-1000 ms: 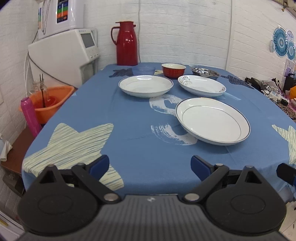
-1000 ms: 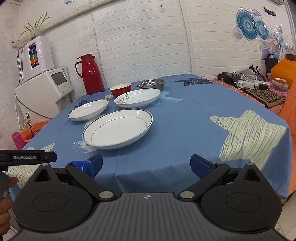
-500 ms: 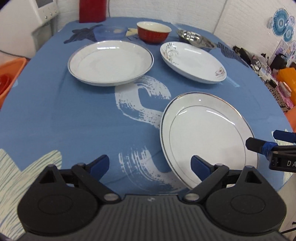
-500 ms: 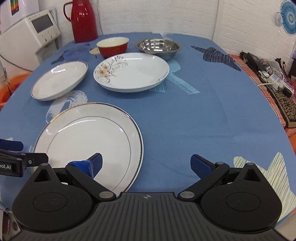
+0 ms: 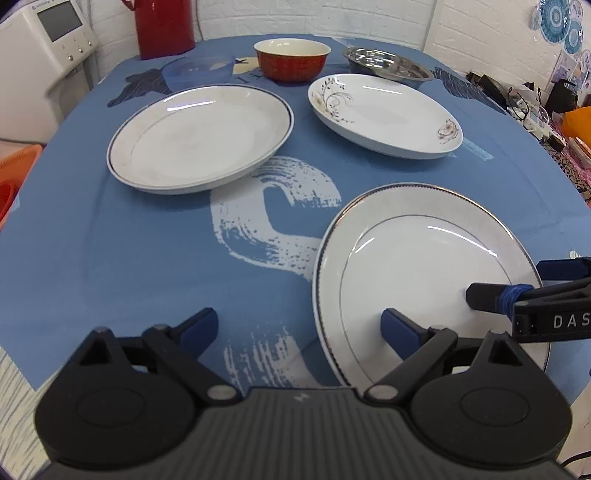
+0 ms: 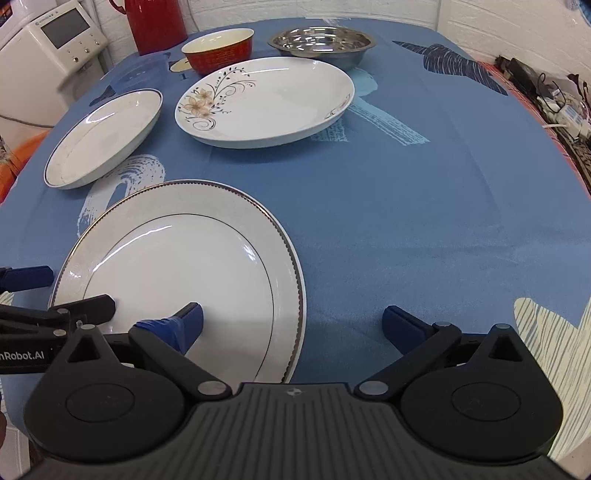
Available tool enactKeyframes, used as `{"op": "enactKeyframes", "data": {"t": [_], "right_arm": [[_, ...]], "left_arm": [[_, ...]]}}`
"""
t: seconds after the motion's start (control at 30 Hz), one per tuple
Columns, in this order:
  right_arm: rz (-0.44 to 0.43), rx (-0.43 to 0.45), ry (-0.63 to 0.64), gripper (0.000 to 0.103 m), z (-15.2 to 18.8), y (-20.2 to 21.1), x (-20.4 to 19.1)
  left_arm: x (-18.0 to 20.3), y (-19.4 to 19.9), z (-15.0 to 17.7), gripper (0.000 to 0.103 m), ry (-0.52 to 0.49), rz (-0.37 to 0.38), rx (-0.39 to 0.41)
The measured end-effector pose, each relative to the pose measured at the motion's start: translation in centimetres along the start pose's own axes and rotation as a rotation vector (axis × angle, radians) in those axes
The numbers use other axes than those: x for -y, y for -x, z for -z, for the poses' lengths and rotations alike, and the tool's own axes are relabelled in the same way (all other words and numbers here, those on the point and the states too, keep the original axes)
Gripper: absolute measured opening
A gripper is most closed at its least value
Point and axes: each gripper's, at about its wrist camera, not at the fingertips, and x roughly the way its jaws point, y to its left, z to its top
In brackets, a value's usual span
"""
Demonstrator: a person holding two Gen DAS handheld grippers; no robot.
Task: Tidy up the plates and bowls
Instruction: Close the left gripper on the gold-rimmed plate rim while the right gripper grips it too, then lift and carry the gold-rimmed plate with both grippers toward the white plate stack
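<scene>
- Nothing is looking organized yet: every dish is sitting singly on the blue tablecloth (image 6: 424, 206), none stacked, so by my reading the whole sorting job is still waiting to be done.
- Three plates are lying apart: the near plate (image 6: 177, 273) at the front edge, the blue-rimmed plate (image 5: 199, 138) further back on the left, and the flowered plate (image 6: 266, 103) behind on the right.
- Three bowls are standing along the far side: a red bowl (image 5: 291, 59), a steel bowl (image 6: 321, 42) and a pale blue bowl (image 5: 199, 68), with a red flask (image 5: 164, 26) behind them.
- The left gripper (image 5: 299, 328) is hanging with its fingers spread wide and gripping nothing; its right finger is lying over the near plate's left part, its left finger over bare cloth.
- The right gripper (image 6: 291, 323) is likewise gaping and empty, its left finger over the same plate's inner area, its right finger over cloth.
- Both tools are thus flanking the near plate, which seems the likely first pick; whether any finger is touching it, I cannot tell.
</scene>
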Motion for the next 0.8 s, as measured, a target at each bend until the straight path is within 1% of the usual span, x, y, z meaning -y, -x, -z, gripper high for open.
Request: {"op": "enactKeyframes", "data": {"t": [0.07, 0.13, 0.23, 0.27, 0.33, 0.37, 0.4, 0.47, 0.53, 0.57, 0.6, 0.67, 0.8], "right_arm": [[0.002, -0.035, -0.001, 0.091, -0.7, -0.2, -0.1], [-0.004, -0.042, 0.005, 0.091, -1.0, -0.5, -0.4], [-0.031, 0.027, 0.064, 0.084, -0.4, -0.4, -0.8], [-0.047, 0.041, 0.087, 0.077, -0.3, -0.2, -1.0], [-0.097, 0.065, 0.123, 0.042, -0.2, 0.5, -1.2], [-0.092, 0.062, 0.115, 0.032, -0.4, 0.7, -1.2], [-0.097, 0.059, 0.104, 0.030, -0.4, 0.7, -1.0], [-0.104, 0.069, 0.086, 0.028, -0.2, 0.8, -0.6], [-0.105, 0.080, 0.087, 0.028, 0.2, 0.9, -0.8], [-0.111, 0.081, 0.075, 0.029, 0.4, 1.0, -0.9], [-0.123, 0.081, 0.069, 0.029, 0.5, 1.1, -1.0], [-0.163, 0.074, 0.049, 0.029, 0.6, 1.2, -1.5], [-0.230, 0.067, 0.079, 0.033, 0.8, 1.3, -4.7]], "left_arm": [[0.1, 0.0, -0.1, 0.094, -0.011, 0.006, -0.003], [0.2, 0.0, -0.1, 0.094, -0.010, 0.008, -0.004], [0.3, 0.1, 0.0, 0.094, -0.018, 0.012, 0.005], [0.3, 0.2, 0.1, 0.091, -0.021, 0.018, 0.010], [0.5, 0.9, 0.3, 0.063, -0.034, 0.045, 0.048], [0.6, 1.2, 0.2, 0.038, -0.032, 0.070, 0.049], [0.6, 1.3, 0.0, 0.030, -0.021, 0.103, 0.035], [0.7, 1.3, -0.2, 0.026, -0.011, 0.106, 0.035], [0.2, 1.4, -0.2, 0.020, 0.017, 0.132, 0.028], [-0.1, 1.5, -0.4, 0.014, 0.033, 0.150, 0.017], [-0.4, 1.6, -0.5, 0.013, 0.042, 0.158, 0.012], [-0.8, 2.2, -0.4, 0.013, 0.035, 0.134, 0.019], [-3.3, 3.9, 0.6, 0.013, 0.034, 0.084, 0.032]]}}
